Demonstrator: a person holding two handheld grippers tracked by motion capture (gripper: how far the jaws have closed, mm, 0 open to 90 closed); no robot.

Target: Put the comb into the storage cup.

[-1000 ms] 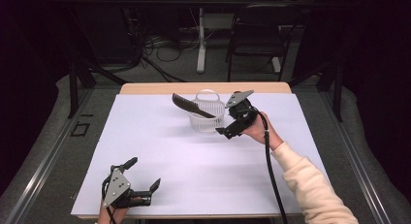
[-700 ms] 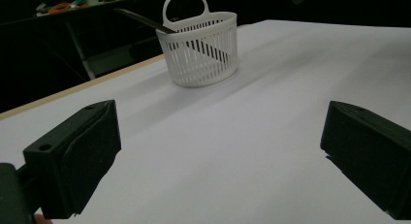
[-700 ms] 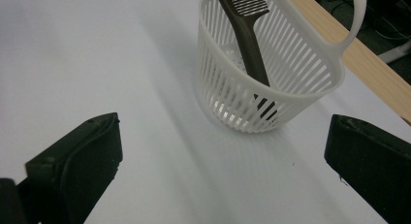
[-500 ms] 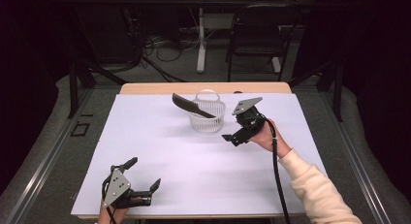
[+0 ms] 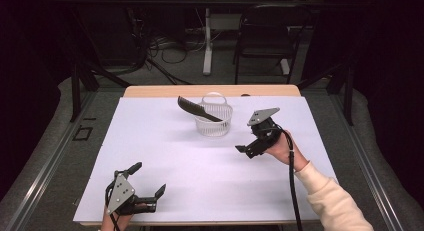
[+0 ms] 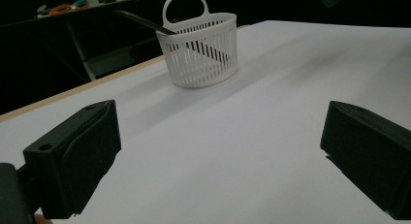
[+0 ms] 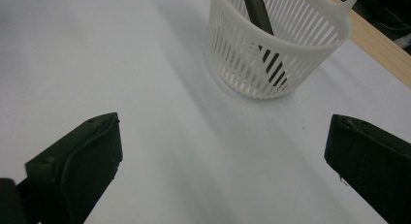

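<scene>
A white slatted basket [image 5: 214, 122] with a loop handle stands at the back middle of the white table cover [image 5: 165, 141]. A black comb [image 5: 198, 109] leans in it, its free end sticking out to the upper left. My right gripper [image 5: 248, 150] is open and empty, right of and nearer than the basket, apart from it. In the right gripper view the basket [image 7: 276, 49] and comb [image 7: 255, 10] lie beyond the wide-apart jaws. My left gripper [image 5: 148, 179] is open and empty at the front left edge. Its own view shows the basket [image 6: 201, 54] far ahead.
A strip of wooden table edge [image 5: 210, 90] shows behind the white cover. Beyond the table are a dark chair [image 5: 262, 41], a white post [image 5: 207, 41] and cables on the floor. Bare white cover [image 5: 200, 171] lies between the two grippers.
My right gripper has drawn back from the basket, moving right and toward the person. The comb stays in the basket. The left gripper has not moved.
</scene>
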